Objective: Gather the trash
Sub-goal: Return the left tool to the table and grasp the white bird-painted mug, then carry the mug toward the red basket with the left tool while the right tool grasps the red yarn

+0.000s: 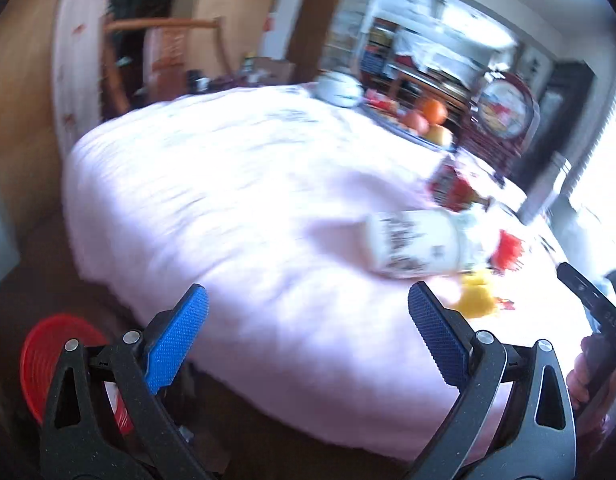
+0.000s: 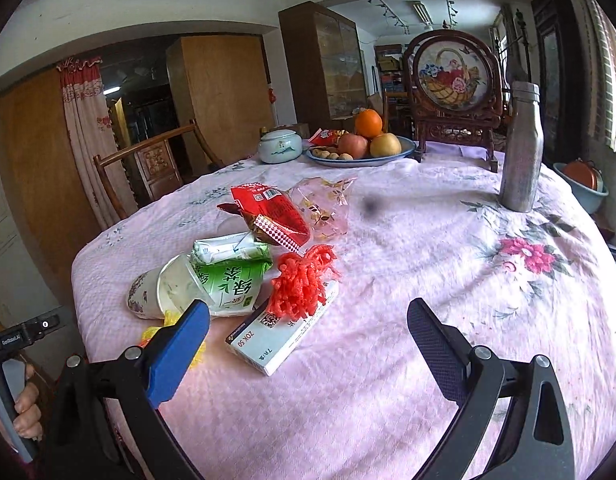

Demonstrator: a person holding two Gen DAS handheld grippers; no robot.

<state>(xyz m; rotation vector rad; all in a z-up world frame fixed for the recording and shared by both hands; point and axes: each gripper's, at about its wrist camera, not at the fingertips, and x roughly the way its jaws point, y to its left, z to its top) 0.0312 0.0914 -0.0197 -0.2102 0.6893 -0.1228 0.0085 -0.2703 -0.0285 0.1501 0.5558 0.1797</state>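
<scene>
On the table [image 2: 428, 280], one cup [image 2: 164, 288], one carton [image 2: 232, 280]; both tools [image 1: 308, 312] [image 2: 308, 332] gape empty.

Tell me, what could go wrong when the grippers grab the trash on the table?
1. The paper cup lies on its side near the table edge; a nudge might roll it off.
2. The red mesh rests loosely on the white box and could slip when the box is lifted.
3. The left wrist view is blurred, so the open left gripper might miss.
</scene>
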